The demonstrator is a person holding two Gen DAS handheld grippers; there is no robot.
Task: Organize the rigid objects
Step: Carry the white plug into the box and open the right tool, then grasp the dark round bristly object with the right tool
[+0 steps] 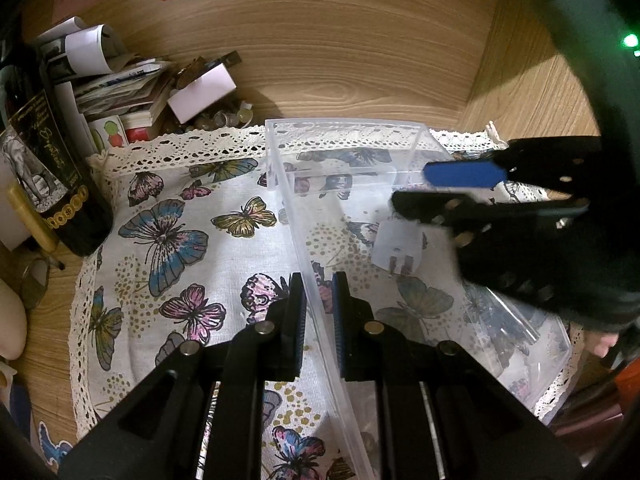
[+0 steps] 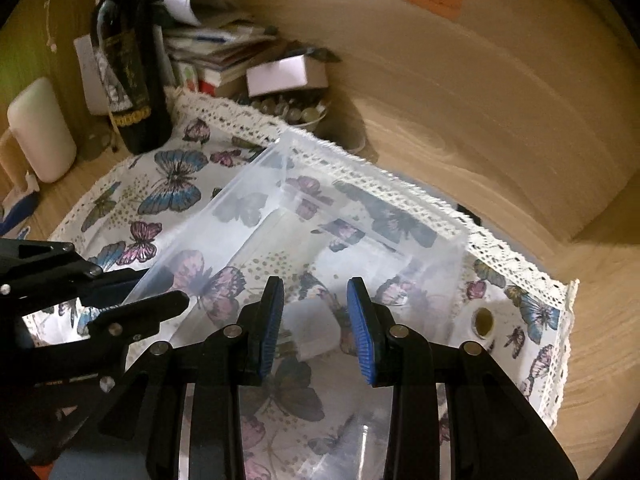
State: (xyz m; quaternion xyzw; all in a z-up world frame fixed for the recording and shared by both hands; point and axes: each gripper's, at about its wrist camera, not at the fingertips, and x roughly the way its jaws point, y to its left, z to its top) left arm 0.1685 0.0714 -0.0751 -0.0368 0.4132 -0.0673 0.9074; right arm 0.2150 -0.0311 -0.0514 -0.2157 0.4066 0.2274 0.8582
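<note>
Left gripper [image 1: 319, 312] clamped on near wall of clear plastic box [image 1: 297, 216], right gripper [image 2: 314, 326] spread apart above box interior, white plug adapter [image 1: 398, 249] below its fingers, butterfly cloth [image 1: 168, 240] beneath

Warm, dim indoor light fell from above. Fisheye bending curved the edges into dark vignettes. The right wrist view was motion-blurred; the left stayed sharper, with a green glare spot [image 1: 631, 41].

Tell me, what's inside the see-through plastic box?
A white plug adapter lies inside the clear plastic box. The right gripper covers part of the inside.
</note>
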